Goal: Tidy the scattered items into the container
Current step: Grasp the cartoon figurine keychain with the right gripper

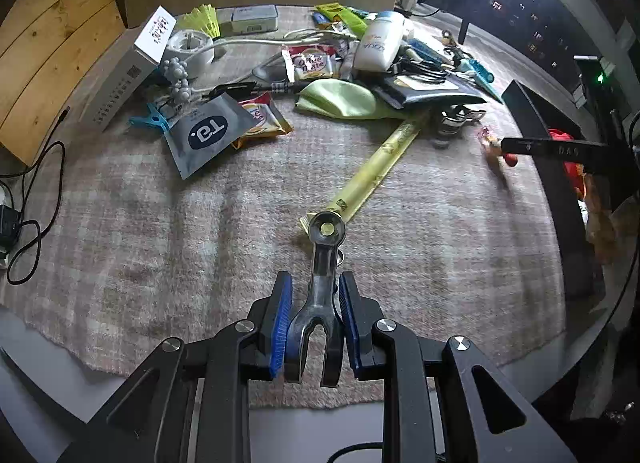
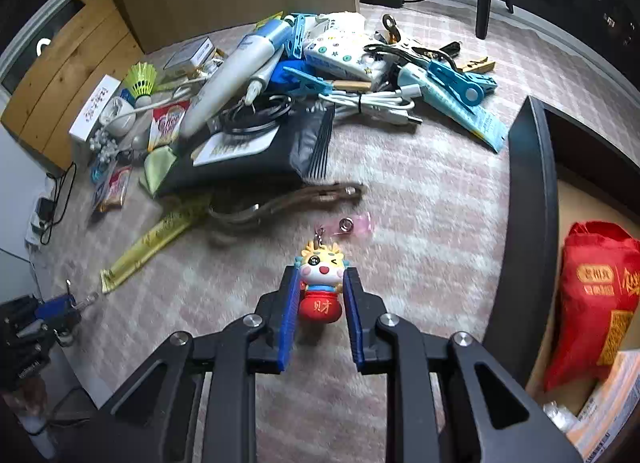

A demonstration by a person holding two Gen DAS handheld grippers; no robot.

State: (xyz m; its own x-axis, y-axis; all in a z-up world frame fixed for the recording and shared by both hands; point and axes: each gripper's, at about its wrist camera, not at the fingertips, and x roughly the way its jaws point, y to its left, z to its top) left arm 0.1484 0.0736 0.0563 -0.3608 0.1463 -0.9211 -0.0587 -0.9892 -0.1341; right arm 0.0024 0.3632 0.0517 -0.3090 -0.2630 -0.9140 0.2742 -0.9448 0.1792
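Two grippers are each loaded. The left gripper [image 1: 314,317] pinches a dark clip [image 1: 320,287] by its forked handle between the blue pads, the round end pointing out over the checked cloth [image 1: 180,231], near the tip of a yellow sachet [image 1: 376,167]. The right gripper [image 2: 320,303] has its fingers pressed against a small cartoon keychain [image 2: 321,283], its pink tag [image 2: 352,225] trailing toward the heap of clutter. Relative to the keychain, the black bin [image 2: 528,231] stands just off to the right, a red packet [image 2: 596,295] already lying inside. The step in hand looks like pick-up done, carry pending. Next, each load should be lifted clear of the cloth, swung over the bin's near wall and released inside, minding that the dangling tag does not snag.
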